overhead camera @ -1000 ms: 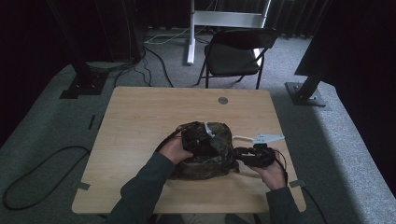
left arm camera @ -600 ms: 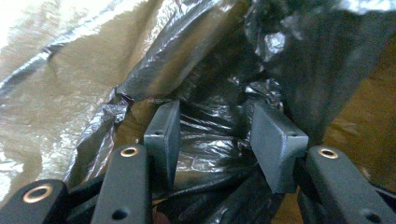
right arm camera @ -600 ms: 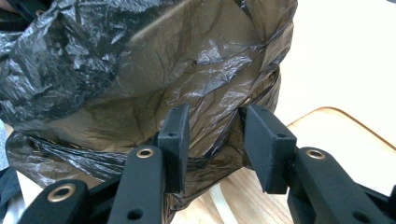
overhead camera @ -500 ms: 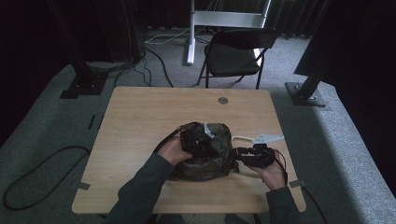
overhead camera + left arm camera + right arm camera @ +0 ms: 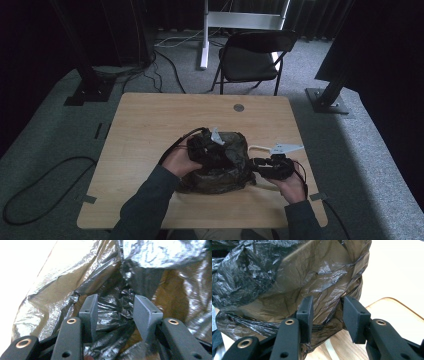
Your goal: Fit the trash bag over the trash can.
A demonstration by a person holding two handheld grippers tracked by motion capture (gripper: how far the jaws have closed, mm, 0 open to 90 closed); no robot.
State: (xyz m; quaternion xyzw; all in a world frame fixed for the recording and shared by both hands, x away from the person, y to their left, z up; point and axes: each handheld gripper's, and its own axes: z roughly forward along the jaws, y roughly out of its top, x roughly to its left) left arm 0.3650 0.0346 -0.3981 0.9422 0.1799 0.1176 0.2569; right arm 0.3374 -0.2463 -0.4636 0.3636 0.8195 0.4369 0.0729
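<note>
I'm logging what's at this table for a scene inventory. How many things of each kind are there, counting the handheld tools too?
Black plastic bag: 1
Grippers: 2, the left gripper on top of the bag and the right gripper at its side
Wooden table: 1
Folding chair behind the table: 1
Total: 5

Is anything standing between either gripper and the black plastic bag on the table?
Nothing visible does. The black plastic bag lies directly at both tools: the left gripper has crumpled film between its parted jaws, and the right gripper has the bag's side between its parted jaws, with bare table beside it.
</note>
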